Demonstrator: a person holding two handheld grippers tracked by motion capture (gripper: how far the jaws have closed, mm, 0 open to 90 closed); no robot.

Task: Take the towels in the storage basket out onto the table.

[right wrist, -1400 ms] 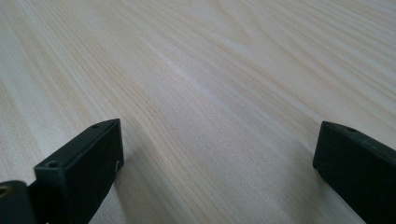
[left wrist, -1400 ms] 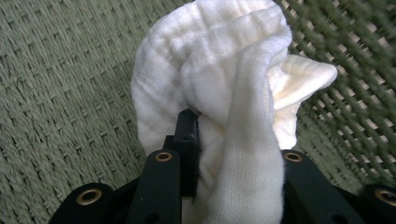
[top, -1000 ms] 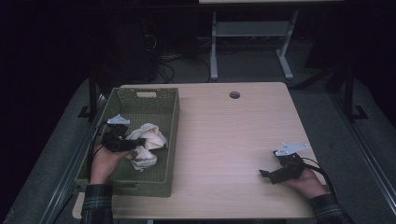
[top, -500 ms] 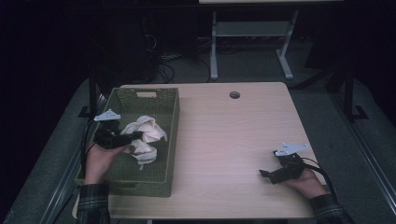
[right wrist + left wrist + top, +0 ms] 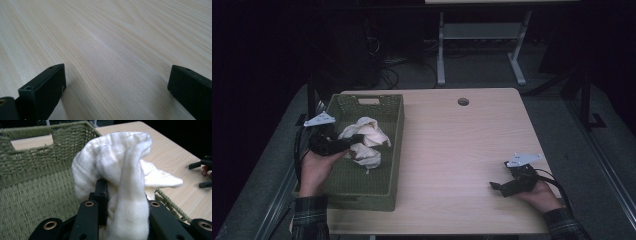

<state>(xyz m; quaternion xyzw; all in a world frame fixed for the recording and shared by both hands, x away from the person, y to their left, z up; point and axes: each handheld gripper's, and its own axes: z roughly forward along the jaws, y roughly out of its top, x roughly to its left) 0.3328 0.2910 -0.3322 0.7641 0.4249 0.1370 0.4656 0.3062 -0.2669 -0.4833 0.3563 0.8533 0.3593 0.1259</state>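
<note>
On a pale wooden table [image 5: 452, 150] in a dark room, the left gripper [image 5: 354, 140] pinches a bunched white cloth [image 5: 120, 170] over the green woven basket [image 5: 362, 187]. Well to the right of the basket, the right gripper [image 5: 493, 186] rests on bare wood, jaws spread.

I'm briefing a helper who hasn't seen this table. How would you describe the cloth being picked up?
On the wooden table, look to its left edge for the green woven basket. Inside lies a crumpled cream-white cloth, pinched by the left gripper. It is the one pale, soft thing in the basket.
</note>
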